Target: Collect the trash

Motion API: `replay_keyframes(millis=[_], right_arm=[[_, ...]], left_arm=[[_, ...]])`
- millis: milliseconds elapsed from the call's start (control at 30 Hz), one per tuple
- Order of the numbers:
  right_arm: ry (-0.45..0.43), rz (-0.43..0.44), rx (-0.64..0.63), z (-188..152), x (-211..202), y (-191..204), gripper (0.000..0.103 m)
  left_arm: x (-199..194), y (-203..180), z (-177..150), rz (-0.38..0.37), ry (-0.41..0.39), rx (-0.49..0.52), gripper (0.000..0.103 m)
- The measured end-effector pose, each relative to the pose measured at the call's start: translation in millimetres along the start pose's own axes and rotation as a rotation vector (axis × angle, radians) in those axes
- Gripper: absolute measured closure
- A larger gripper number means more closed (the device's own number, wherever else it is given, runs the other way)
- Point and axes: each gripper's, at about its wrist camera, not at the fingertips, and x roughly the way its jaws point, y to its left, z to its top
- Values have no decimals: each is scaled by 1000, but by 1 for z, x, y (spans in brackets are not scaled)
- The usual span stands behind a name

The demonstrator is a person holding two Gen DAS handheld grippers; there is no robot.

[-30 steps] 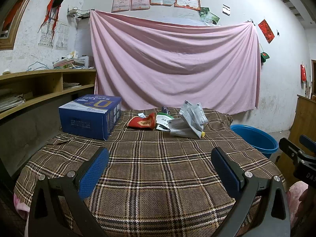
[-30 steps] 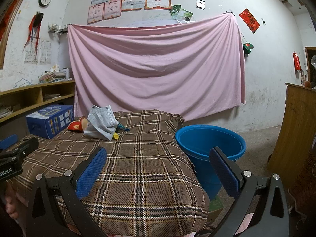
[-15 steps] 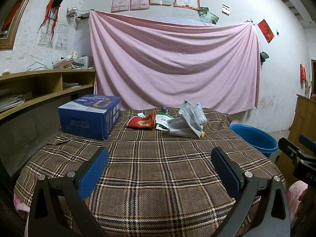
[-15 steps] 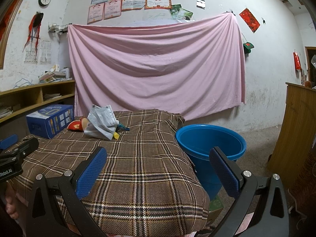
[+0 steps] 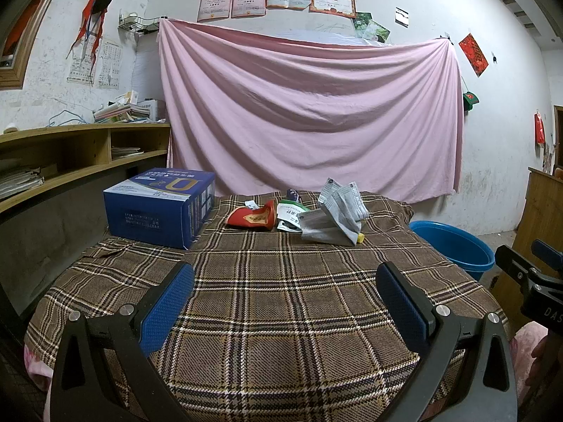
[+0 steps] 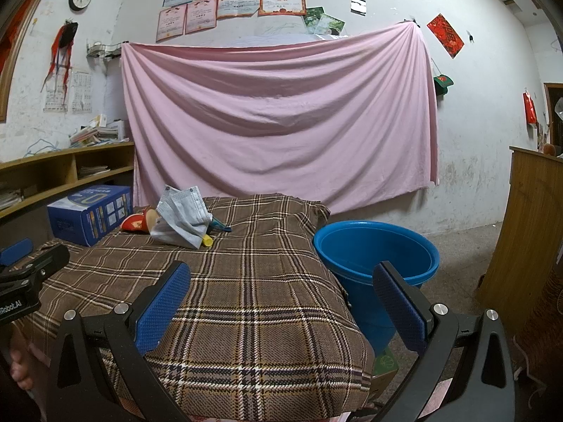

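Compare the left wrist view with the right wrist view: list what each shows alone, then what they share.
Only the left wrist view: the white-and-green packet behind the trash pile, and the right gripper's side at the frame edge.
Only the right wrist view: the blue bucket's full inside, the floor beside it, and a teal item behind the grey mask.
Both: the plaid cloth, blue box, red wrapper, grey mask and pink sheet.
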Motion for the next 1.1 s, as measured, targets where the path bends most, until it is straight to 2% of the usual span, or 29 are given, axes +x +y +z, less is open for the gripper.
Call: replay_keyframes(millis=[567,833,1100], right_arm=[[-5,9,4,0,-2,5,0],[-87,28,7,31,-3,6,0],[-145,51,5,61,14,17,0]], left_arm=[[2,2,0,5,-5,-3,2],[3,12,24,47,-78,-20,2],[12,29,47,84,-141,-8,2]])
